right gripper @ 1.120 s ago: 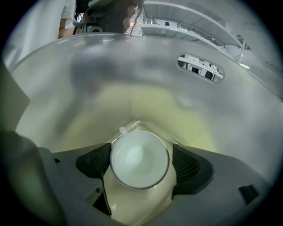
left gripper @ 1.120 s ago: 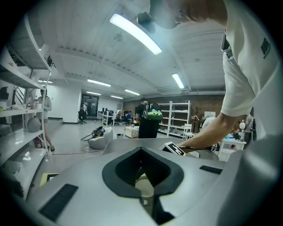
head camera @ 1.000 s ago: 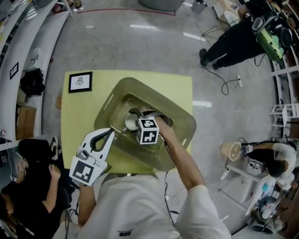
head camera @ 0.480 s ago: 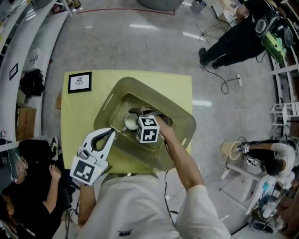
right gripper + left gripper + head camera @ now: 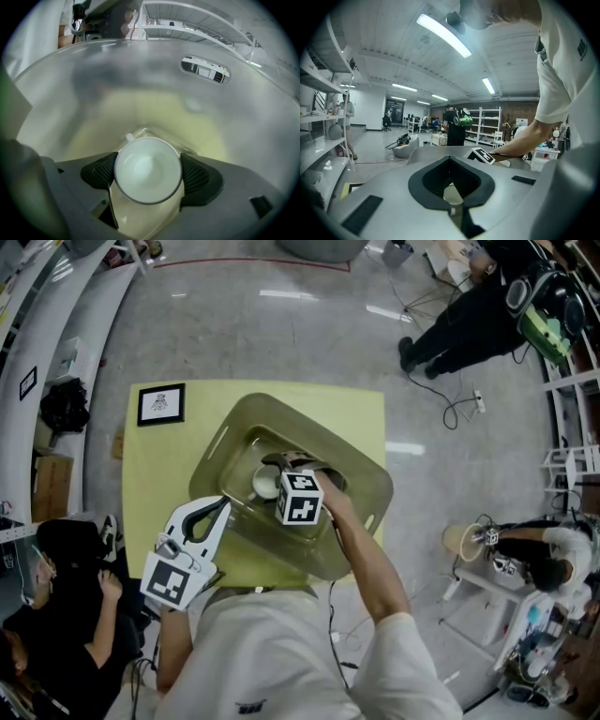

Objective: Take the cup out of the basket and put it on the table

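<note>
The person's left gripper [image 5: 221, 506], white with a black-and-white marker cube, is held low over the near left edge of the yellow-green table [image 5: 150, 474]. It angles toward the basket with its jaws pressed together and nothing between them. Its own view looks out level over the basket rim, not into it. That view alone shows the ceiling strip lights [image 5: 443, 34] and white shelving [image 5: 485, 124] across the room.

In the middle, the olive, translucent plastic basket [image 5: 361, 470] sits at a slant on the table. The small white cup [image 5: 263, 482] is inside it, near the bottom. The right forearm [image 5: 361, 568], bare below a white short sleeve, reaches forward and down into the basket. The right gripper [image 5: 148, 176] pinches the cup, a black ribbed pad [image 5: 197, 176] pressed on each side. Only the right gripper view shows this grip. It looks into the cup's empty mouth, with the small handle [image 5: 130, 137] pointing away and a handle slot [image 5: 205, 69] in the far wall.

A small framed picture [image 5: 161, 405] lies on the table's far left corner. The floor [image 5: 281, 343] is polished grey concrete. A seated person [image 5: 56, 577] is at the left, a person in black [image 5: 459, 324] stands at far right, and another person [image 5: 553, 563] sits lower right.
</note>
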The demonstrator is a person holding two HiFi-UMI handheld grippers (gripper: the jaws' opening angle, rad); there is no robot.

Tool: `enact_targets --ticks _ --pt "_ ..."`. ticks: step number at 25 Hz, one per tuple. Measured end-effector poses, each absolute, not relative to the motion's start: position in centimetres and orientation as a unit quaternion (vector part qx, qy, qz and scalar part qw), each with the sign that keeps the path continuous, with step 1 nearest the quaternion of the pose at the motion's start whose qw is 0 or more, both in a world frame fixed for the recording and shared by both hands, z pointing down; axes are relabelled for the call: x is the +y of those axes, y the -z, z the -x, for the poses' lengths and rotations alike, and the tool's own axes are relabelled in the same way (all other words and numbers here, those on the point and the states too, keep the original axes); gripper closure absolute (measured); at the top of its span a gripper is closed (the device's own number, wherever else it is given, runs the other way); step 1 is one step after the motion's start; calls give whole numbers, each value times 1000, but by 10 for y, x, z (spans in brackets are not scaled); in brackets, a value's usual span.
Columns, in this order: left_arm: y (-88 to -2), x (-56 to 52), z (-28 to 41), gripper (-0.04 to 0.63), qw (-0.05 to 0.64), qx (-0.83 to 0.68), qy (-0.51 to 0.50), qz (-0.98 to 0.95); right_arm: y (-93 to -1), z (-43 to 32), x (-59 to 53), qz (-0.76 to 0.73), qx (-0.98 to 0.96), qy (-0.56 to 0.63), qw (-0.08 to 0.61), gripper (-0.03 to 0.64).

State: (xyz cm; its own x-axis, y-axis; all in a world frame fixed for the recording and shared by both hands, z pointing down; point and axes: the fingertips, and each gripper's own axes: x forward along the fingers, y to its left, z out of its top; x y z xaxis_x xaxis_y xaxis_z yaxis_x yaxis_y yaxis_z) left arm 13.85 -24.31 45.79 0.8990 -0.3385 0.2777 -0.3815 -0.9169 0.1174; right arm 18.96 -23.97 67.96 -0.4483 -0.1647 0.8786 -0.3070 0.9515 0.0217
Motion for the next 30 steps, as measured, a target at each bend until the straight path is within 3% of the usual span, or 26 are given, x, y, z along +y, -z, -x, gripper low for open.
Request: enact_targets --ticks 30 --pt "-428 -211 -100 595 53 -185 -94 -977 -560 -178 -227 -214 -843 -24 493 202"
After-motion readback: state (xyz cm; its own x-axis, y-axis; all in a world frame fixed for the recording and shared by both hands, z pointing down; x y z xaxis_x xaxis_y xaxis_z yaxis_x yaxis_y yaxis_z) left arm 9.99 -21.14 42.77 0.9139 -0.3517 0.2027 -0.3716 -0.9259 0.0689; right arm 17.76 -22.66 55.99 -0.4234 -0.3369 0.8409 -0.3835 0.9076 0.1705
